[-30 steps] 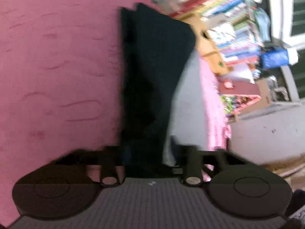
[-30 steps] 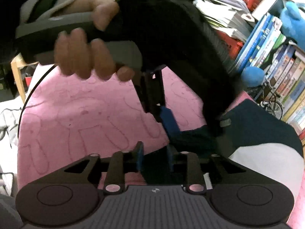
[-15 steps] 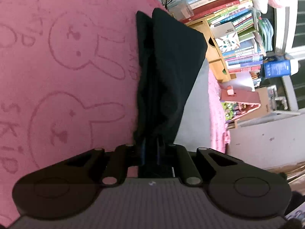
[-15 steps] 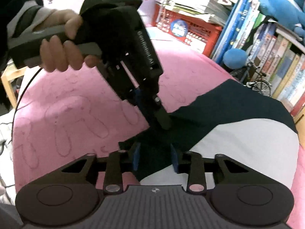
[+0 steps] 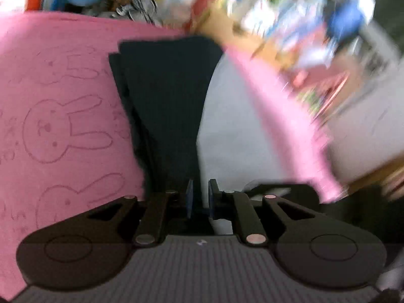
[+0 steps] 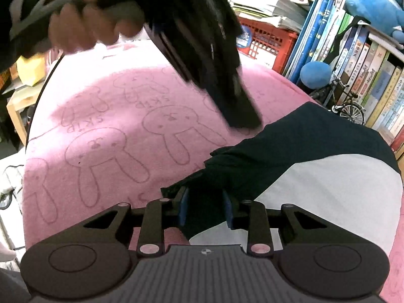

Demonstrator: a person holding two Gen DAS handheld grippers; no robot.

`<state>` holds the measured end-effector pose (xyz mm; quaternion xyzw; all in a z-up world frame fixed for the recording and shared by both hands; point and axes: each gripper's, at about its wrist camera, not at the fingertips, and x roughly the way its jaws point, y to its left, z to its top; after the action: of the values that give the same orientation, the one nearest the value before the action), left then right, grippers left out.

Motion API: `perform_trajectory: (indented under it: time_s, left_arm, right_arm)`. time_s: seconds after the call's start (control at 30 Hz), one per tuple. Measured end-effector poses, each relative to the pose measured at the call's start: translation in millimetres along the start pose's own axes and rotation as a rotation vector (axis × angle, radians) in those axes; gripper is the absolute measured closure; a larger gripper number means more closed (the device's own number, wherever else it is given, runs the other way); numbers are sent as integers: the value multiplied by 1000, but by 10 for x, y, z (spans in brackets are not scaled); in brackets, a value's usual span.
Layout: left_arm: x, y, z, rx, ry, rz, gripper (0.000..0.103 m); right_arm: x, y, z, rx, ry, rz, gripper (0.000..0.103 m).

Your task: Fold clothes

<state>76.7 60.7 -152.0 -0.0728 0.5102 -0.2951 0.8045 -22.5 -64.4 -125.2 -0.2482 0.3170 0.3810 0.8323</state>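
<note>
A dark navy and light grey garment (image 6: 303,161) lies folded on a pink bunny-print towel (image 6: 106,136); it also shows in the left wrist view (image 5: 171,106). My left gripper (image 5: 199,199) is slightly open, its blue pads just off the garment's near edge. In the right wrist view the left gripper (image 6: 242,118) is lifted above the towel, held by a hand. My right gripper (image 6: 204,209) is open with its fingers either side of the dark near corner of the garment.
A bookshelf with several books (image 6: 366,75), a red crate (image 6: 265,40), a blue plush toy (image 6: 373,2) and a small model bicycle (image 6: 348,106) stand behind the towel. The left wrist view's background is motion-blurred.
My left gripper has let go of the dark fabric and lifted away, swinging. My right gripper's jaws have opened wider over the garment's corner. The dark part now lies flat.
</note>
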Motion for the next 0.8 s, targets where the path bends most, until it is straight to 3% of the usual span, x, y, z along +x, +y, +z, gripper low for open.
perform_trajectory:
  time_s: [0.13, 0.3, 0.37, 0.5, 0.6, 0.67, 0.7, 0.73, 0.8]
  left_arm:
    - [134, 273, 104, -169, -72, -30, 101]
    - [20, 336, 215, -151, -103, 237, 102]
    - [-100, 372, 238, -156, -101, 281, 103]
    - [-321, -19, 377, -12, -181, 277, 102]
    - [-227, -374, 486, 99, -216, 240, 102]
    - [-41, -533, 566, 146, -216, 204, 95]
    - [53, -612, 607, 169, -216, 186, 95]
    - [183, -676, 631, 201, -207, 200, 95]
    - [311, -616, 647, 212, -195, 241, 95]
  right_arm:
    - [-6, 10, 6, 9, 2, 1, 72]
    - [-14, 21, 23, 30, 11, 8, 72]
    - [-46, -24, 52, 63, 14, 32, 72]
    - [-200, -246, 100, 216, -12, 54, 70]
    - [-238, -488, 13, 373, -2, -120, 67]
    - [-181, -584, -47, 445, 31, -206, 65]
    - [-107, -519, -33, 425, 52, -170, 65]
    - [-63, -416, 15, 379, 58, -115, 56]
    - [-35, -270, 91, 321, 62, -11, 54]
